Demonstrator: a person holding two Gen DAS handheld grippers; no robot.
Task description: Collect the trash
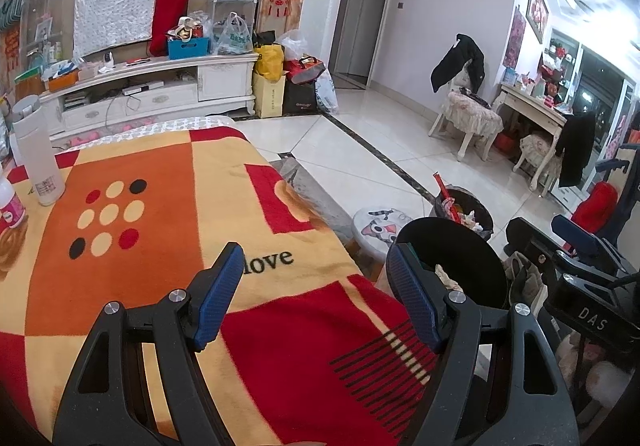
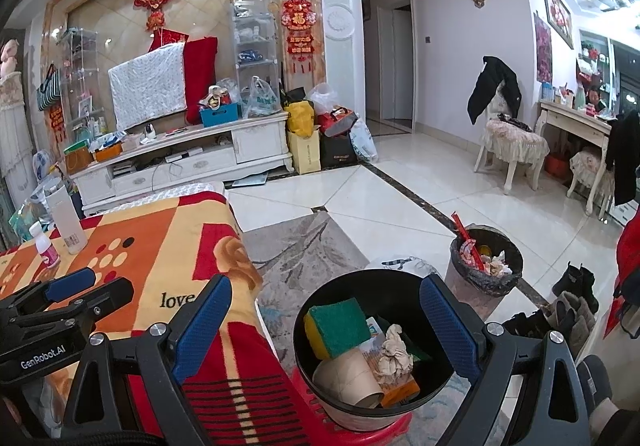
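A tiled living room holds a white TV cabinet [image 2: 180,161] along the far wall and a table under a red, orange and cream blanket [image 1: 160,230] at the near left. On the blanket's far left corner stand a tall white bottle [image 1: 38,161] and, just beside it, a small pink-labelled bottle [image 1: 10,205].

The left gripper [image 1: 316,294] hovers over the blanket's near right part, its blue pads wide apart with nothing between them. The right gripper [image 2: 326,326] hangs just off the table's right edge, likewise released and empty.

Below it, a small black bin [image 2: 320,310] rests on a red stool [image 2: 360,434]. Inside lie a green and yellow sponge [image 2: 338,322], a cardboard tube [image 2: 348,378], crumpled paper [image 2: 394,352] and an orange box [image 2: 400,390]. Farther right on the floor stands a bag-lined trash can [image 2: 486,262], already holding wrappers.
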